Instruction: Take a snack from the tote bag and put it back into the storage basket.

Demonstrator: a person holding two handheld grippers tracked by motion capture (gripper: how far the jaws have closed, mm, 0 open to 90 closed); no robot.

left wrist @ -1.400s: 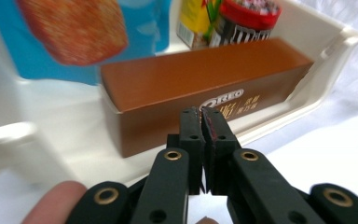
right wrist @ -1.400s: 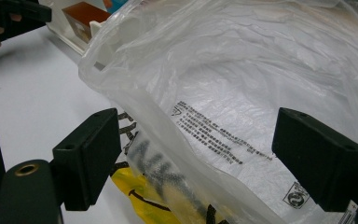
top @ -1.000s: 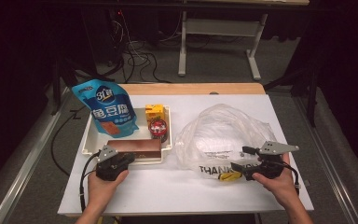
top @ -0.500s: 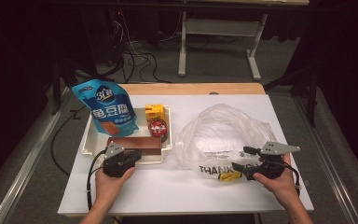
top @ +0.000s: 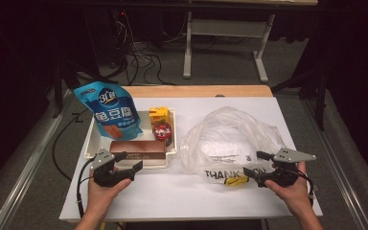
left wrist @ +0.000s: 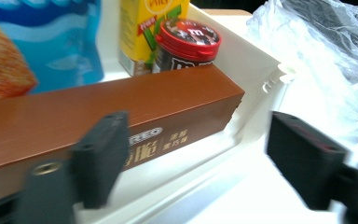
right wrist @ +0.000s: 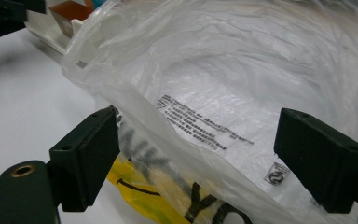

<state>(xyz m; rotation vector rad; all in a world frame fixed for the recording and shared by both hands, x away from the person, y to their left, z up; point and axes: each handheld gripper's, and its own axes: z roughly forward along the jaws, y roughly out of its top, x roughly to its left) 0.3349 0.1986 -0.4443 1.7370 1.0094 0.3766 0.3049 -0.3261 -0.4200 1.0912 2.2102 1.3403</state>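
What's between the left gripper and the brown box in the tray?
Only the tray's low near wall. The left gripper, whose jaws have just been opening with nothing between them, faces the brown box lying just behind it.

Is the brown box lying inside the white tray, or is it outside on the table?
Inside. The brown box lies flat along the front wall of the white tray, in front of the red-lidded jar.
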